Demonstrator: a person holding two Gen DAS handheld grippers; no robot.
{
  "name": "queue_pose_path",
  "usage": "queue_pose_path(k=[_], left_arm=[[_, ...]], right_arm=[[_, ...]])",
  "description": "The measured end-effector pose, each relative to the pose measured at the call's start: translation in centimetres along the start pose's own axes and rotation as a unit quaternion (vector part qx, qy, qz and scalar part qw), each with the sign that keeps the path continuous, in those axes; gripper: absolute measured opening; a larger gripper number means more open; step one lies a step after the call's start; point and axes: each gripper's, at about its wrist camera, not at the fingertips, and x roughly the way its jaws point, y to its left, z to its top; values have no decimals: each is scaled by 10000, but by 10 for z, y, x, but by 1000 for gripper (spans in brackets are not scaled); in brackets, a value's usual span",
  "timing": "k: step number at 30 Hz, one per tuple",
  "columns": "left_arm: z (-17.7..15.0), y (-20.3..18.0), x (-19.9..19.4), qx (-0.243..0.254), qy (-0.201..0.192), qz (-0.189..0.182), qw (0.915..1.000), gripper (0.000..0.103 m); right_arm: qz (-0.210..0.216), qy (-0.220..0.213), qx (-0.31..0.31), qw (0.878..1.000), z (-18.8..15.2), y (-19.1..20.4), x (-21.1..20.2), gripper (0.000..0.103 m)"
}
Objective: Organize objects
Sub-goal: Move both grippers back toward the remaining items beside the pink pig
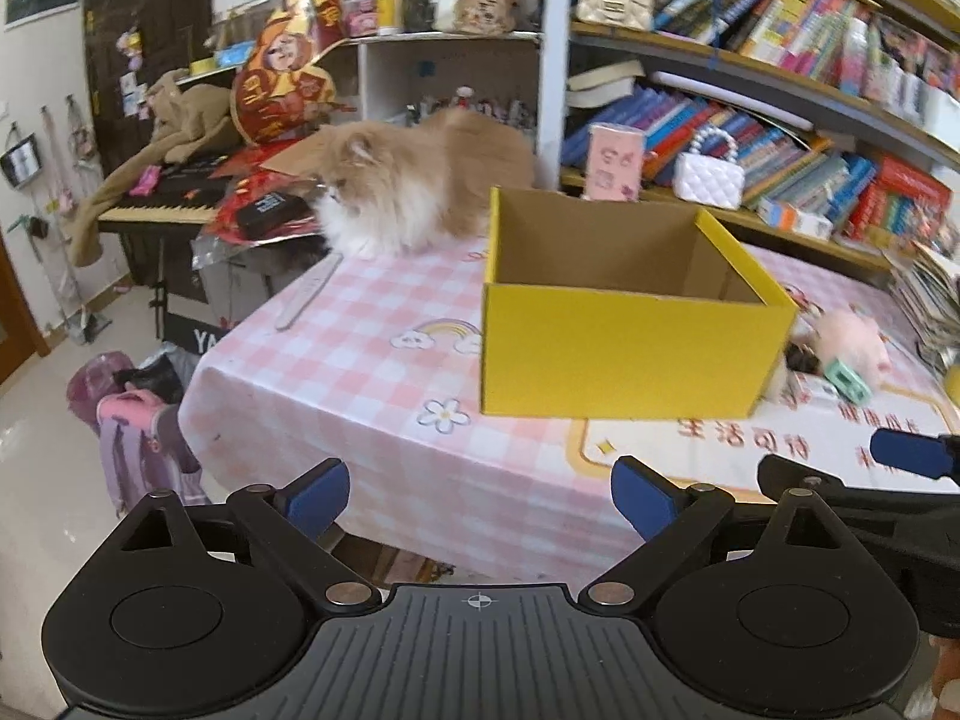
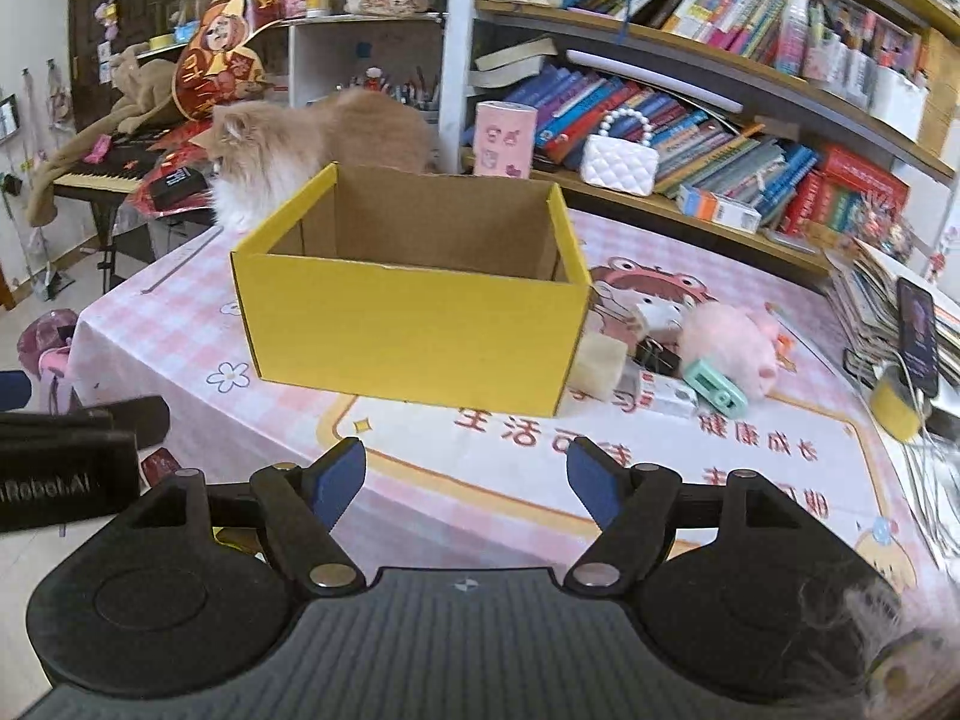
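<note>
On the checked tablecloth (image 2: 180, 324) an open yellow box (image 2: 414, 330) shows nothing inside; both tongs (image 1: 480, 495) (image 2: 465, 483) gape, unladen.

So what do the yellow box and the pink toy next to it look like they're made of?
The box looks like cardboard: matte yellow outside, plain brown inside, with folded flaps and thin cut edges at the rim. The pink toy looks like plush, with a fuzzy, soft-edged pile; its filling can't be seen.

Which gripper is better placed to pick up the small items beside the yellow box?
Probably the right gripper: open, empty, nearer the pink plush and teal gadget lying right of the yellow box.
</note>
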Motion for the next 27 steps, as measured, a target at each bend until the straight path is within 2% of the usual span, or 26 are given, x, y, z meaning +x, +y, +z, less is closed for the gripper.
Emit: queue_pose_path(k=[17,27], left_arm=[[-15,-35,-3,523,234,-703,9959,96],[-13,-83,9,958,388,-1258,9867,96]], right_arm=[[-855,354,731,9930,-31,-34,-28,79],[-1410,506,1054,9831,-48,-73,-37,80]])
